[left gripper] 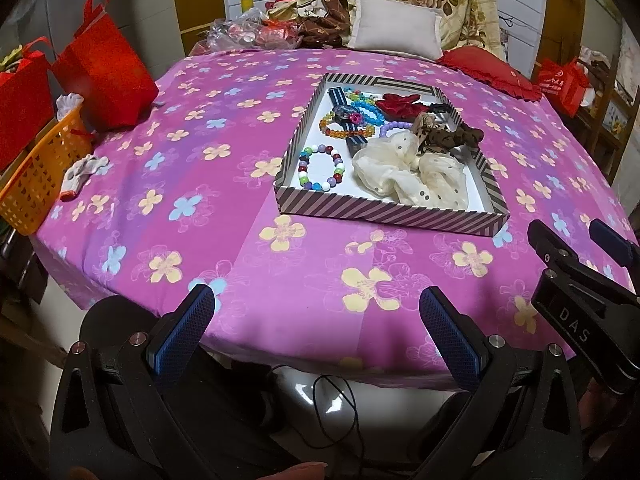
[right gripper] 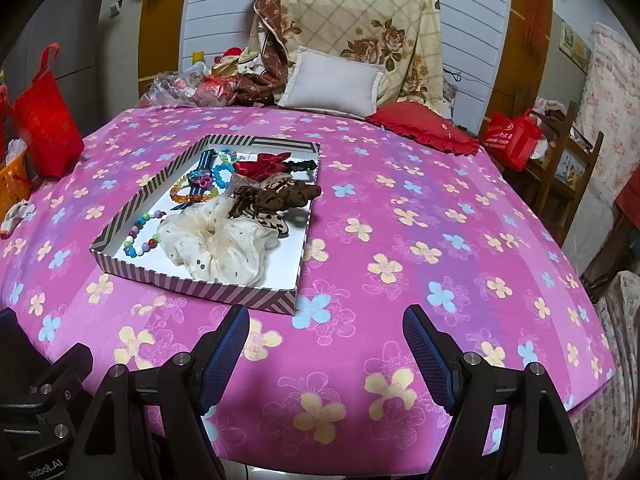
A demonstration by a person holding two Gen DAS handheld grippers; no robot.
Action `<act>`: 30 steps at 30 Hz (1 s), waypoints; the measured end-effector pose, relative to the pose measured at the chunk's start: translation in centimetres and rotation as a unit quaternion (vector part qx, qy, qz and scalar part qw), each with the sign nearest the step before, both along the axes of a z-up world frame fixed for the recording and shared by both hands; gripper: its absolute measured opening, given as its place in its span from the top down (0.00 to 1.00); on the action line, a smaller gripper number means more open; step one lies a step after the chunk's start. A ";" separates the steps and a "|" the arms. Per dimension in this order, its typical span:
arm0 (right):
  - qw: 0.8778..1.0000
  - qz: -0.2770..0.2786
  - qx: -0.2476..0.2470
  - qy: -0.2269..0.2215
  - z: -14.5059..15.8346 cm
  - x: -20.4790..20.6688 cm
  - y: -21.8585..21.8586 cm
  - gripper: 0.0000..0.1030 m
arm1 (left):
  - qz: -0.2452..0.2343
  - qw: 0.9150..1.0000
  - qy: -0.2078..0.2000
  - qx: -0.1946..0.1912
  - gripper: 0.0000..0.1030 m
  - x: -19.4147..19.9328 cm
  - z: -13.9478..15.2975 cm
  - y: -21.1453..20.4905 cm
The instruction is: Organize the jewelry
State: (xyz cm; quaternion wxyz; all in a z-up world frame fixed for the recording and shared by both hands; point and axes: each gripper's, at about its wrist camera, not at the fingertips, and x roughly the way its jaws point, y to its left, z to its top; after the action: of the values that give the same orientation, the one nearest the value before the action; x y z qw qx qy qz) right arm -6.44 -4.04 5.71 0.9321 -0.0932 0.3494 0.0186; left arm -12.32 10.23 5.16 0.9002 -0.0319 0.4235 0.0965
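Left gripper (left gripper: 316, 316): fingers spread wide, nothing between them, hovering over the near edge of the pink flowered bed (left gripper: 200, 160). Right gripper (right gripper: 326, 338): fingers likewise wide apart, empty, touching nothing. Striped tray (left gripper: 390, 214) sits mid-bed, ahead of both, holding a multicolour bead bracelet (left gripper: 322, 168), cream scrunchie (left gripper: 404, 170), brown scrunchie (right gripper: 276, 198) and red scrunchie (left gripper: 400, 103).
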 end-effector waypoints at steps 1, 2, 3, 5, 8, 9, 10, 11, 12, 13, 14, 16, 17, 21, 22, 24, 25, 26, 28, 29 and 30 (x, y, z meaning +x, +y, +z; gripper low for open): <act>1.000 0.000 0.000 0.000 0.0 0.0 0.0 0.25 | 0.000 1.000 0.000 0.000 0.01 0.0 0.0 0.0; 1.000 0.000 0.000 0.000 0.0 0.0 0.0 0.25 | -0.001 1.000 0.000 0.000 0.01 0.0 0.0 0.0; 1.000 0.000 0.000 0.000 0.0 0.0 0.0 0.25 | -0.001 1.000 0.000 0.000 0.01 0.0 0.0 0.0; 1.000 0.001 0.000 0.000 0.0 0.0 0.1 0.25 | 0.000 1.000 0.000 0.000 0.01 0.0 0.0 0.0; 1.000 0.000 0.000 0.000 0.0 0.0 0.1 0.25 | 0.000 1.000 0.000 0.000 0.01 0.0 0.0 0.0; 1.000 0.000 0.000 0.000 0.0 0.0 0.1 0.25 | 0.000 1.000 0.000 0.000 0.01 0.0 0.0 0.0; 1.000 0.000 0.000 0.001 0.0 0.0 0.1 0.25 | 0.000 1.000 0.000 0.000 0.01 0.0 0.0 0.0; 1.000 0.001 0.000 0.001 0.0 0.0 0.1 0.25 | 0.000 1.000 0.000 0.000 0.01 0.0 0.0 0.0; 1.000 0.000 0.000 0.001 0.0 0.0 0.1 0.25 | 0.000 1.000 0.000 0.000 0.01 0.0 0.0 0.0; 1.000 0.001 0.000 0.000 -0.1 0.0 0.1 0.25 | 0.000 1.000 0.000 0.000 0.01 0.0 0.0 0.0; 1.000 0.001 0.000 0.001 -0.1 0.0 0.1 0.25 | 0.000 1.000 0.000 0.000 0.01 0.0 0.0 0.0; 1.000 0.001 0.000 0.001 0.0 0.0 0.1 0.25 | 0.000 1.000 0.000 0.000 0.01 0.0 0.0 0.0; 1.000 0.000 0.000 0.001 0.0 0.0 0.1 0.25 | 0.000 1.000 0.000 0.000 0.01 0.0 0.0 0.0; 1.000 0.002 0.000 0.001 -0.1 0.0 0.2 0.25 | 0.000 1.000 0.001 0.000 0.01 0.0 0.0 0.0; 1.000 0.003 0.000 0.001 -0.1 0.0 0.2 0.25 | 0.000 1.000 0.001 0.000 0.01 0.0 0.0 0.0; 1.000 0.005 0.000 0.001 -0.2 0.0 0.2 0.25 | -0.001 1.000 0.002 -0.002 0.01 0.0 -0.1 0.0; 1.000 0.005 0.000 0.001 -0.2 0.0 0.2 0.25 | -0.001 1.000 0.003 -0.002 0.01 0.1 -0.2 0.0; 1.000 0.005 0.000 0.002 -0.2 0.0 0.2 0.25 | -0.002 1.000 0.004 -0.003 0.01 0.1 -0.2 0.0; 1.000 0.005 0.000 0.002 -0.2 0.0 0.3 0.25 | -0.002 1.000 0.005 -0.004 0.01 0.2 -0.4 0.0; 1.000 0.004 0.000 0.002 -0.2 0.0 0.2 0.25 | -0.002 1.000 0.006 -0.004 0.01 0.2 -0.4 0.0; 1.000 0.004 0.001 0.002 -0.2 0.0 0.2 0.25 | -0.002 1.000 0.007 -0.005 0.01 0.2 -0.5 0.0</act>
State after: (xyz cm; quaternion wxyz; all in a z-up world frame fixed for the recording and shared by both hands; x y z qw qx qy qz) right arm -6.41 -3.82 5.54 0.9315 -0.0941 0.3506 0.0231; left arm -12.09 10.24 4.69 0.8974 -0.0346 0.4299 0.0928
